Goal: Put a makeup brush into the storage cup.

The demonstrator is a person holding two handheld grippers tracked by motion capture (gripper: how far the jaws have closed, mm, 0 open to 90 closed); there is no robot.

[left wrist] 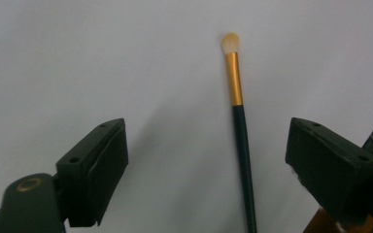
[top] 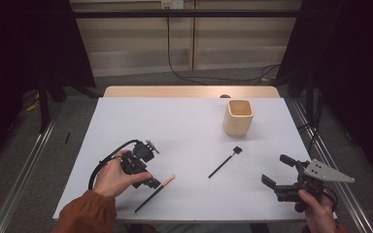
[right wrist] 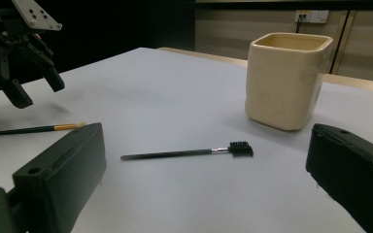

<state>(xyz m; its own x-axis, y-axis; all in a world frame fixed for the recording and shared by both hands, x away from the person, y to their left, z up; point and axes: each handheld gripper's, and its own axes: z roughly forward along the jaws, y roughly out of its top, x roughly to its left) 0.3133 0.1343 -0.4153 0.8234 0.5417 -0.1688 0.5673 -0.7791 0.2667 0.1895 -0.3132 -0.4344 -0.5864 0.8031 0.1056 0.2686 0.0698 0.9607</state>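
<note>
A thin makeup brush [top: 154, 190] with a black handle, gold ferrule and pale tip [left wrist: 240, 126] lies on the white table near its front left. My left gripper [top: 150, 166] is held over it, pointing down and open; the brush lies between its jaws [left wrist: 209, 160], nearer the right one, untouched. A black brush with a small square head [top: 226, 162] lies mid-table [right wrist: 189, 153]. Behind it stands a cream square cup [top: 238, 117], upright and seemingly with nothing in it [right wrist: 286, 80]. My right gripper [top: 278, 171] is open at the front right, aimed toward the black brush [right wrist: 209, 179].
The white table top [top: 184, 121] ends in a wooden strip at the far edge. Metal rails run along the floor on both sides. A cable loops from the left gripper [right wrist: 24, 73] beside the hand. Dark curtains hang at left and right.
</note>
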